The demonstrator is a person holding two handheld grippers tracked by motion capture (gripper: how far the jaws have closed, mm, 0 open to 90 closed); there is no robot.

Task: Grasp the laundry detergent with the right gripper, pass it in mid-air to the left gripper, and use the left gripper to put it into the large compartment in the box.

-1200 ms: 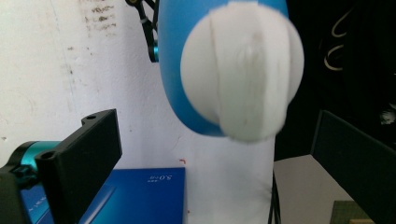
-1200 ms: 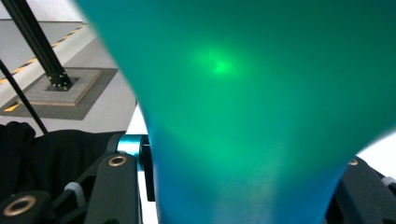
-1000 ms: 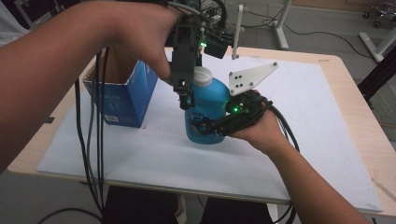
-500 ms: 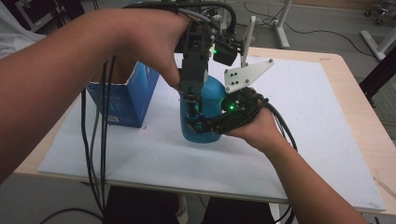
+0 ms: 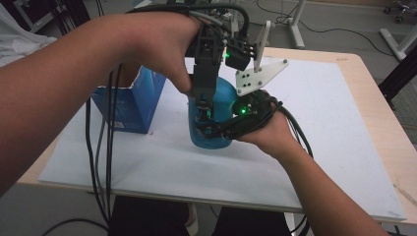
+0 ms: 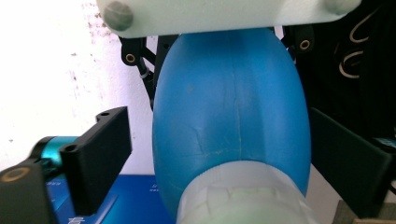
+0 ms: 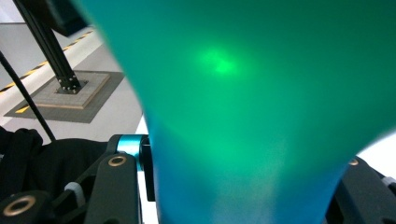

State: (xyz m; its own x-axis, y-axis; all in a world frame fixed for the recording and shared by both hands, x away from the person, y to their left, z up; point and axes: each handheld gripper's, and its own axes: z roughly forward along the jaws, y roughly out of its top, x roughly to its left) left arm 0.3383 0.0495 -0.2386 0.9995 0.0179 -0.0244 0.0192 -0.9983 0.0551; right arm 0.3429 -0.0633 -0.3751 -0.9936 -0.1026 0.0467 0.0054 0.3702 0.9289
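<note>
A blue bottle [image 5: 221, 98] stands upright on the white mat [image 5: 319, 123]. My right gripper [image 5: 212, 127] comes in from the right and is shut on its lower body; the blue wall [image 7: 243, 93] sits tight between the jaws. My left gripper [image 5: 204, 105] hangs over the bottle from above. In the left gripper view the white cap [image 6: 243, 196] lies deep between the jaws, which have just been closing. A gap still shows between the left jaw and the cap. In the high view the cap is hidden by the left gripper.
An open blue box [image 5: 133, 103] stands just left of the bottle, close to my left forearm. Cables hang from the left gripper across the mat's front left. The mat has free room to the right, and the wooden table edge [image 5: 388, 128] lies beyond it.
My left gripper has come down over the bottle's top, and the white cap that showed a second ago is now covered. The right gripper and the bottle have kept still.
</note>
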